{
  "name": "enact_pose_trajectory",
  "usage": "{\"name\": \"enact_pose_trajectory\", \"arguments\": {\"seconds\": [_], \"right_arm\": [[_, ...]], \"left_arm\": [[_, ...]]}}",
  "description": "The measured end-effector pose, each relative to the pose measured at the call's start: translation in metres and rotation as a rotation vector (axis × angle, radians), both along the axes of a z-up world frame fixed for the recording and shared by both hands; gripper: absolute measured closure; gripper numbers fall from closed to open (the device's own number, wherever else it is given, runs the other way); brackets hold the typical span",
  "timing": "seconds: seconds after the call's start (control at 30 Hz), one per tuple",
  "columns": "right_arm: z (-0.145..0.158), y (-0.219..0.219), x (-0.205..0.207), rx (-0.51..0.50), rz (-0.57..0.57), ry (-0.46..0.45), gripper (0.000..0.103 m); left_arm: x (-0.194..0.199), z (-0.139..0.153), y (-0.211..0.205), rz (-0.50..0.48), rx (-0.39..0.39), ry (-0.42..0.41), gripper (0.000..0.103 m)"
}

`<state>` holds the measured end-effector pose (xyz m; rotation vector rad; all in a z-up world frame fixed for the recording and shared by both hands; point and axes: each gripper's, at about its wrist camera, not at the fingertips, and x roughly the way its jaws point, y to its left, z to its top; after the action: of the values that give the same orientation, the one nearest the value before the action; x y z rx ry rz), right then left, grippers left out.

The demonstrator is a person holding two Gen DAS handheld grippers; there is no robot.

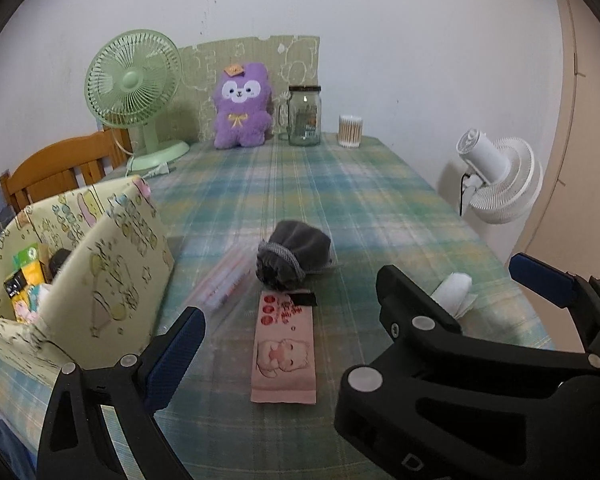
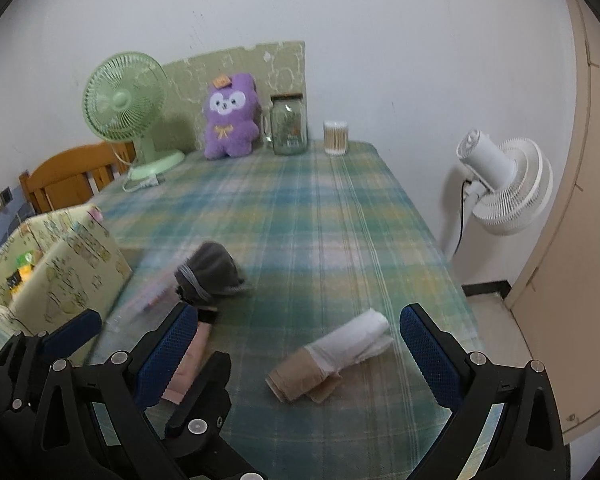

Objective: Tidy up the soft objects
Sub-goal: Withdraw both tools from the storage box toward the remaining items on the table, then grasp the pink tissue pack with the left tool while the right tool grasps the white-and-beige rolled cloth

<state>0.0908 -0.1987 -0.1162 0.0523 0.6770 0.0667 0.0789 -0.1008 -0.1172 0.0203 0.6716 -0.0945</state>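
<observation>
While both grippers gape empty, left gripper [image 1: 284, 344] hovers above pink packet [image 1: 284, 354]; right gripper [image 2: 296, 348] apparently above rolled socks [image 2: 336, 356].

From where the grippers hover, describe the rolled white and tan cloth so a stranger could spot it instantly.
Start at the plaid green tablecloth and come to its near right edge, between the right gripper's blue-padded fingers. There lies the rolled white and tan cloth. Unlike the dark grey bundled sock and flat pink printed packet to its left, it is a pale two-tone tube.
</observation>
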Motion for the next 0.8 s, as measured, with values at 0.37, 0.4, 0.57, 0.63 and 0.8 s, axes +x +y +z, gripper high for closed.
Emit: {"name": "enact_pose_trajectory", "arguments": {"seconds": [0.37, 0.4, 0.57, 0.63, 0.8], "right_arm": [[-0.033, -0.002, 0.023, -0.009, -0.022, 0.128, 0.017], [-0.035, -0.001, 0.024, -0.009, -0.019, 0.133, 0.017], [-0.040, -0.001, 0.031, 0.002, -0.009, 0.149, 0.017], [-0.041, -0.001, 0.033, 0.008, -0.010, 0.155, 0.017], [-0.044, -0.001, 0.036, 0.011, -0.007, 0.166, 0.017]], "left_arm": [[0.020, -0.027, -0.001, 0.005, 0.010, 0.104, 0.012], [0.021, -0.029, 0.000, 0.007, 0.007, 0.115, 0.013], [0.026, -0.033, 0.001, 0.019, -0.003, 0.146, 0.017], [0.028, -0.034, 0.000, 0.017, -0.005, 0.157, 0.018], [0.031, -0.035, -0.001, 0.013, 0.001, 0.166, 0.023]]}}
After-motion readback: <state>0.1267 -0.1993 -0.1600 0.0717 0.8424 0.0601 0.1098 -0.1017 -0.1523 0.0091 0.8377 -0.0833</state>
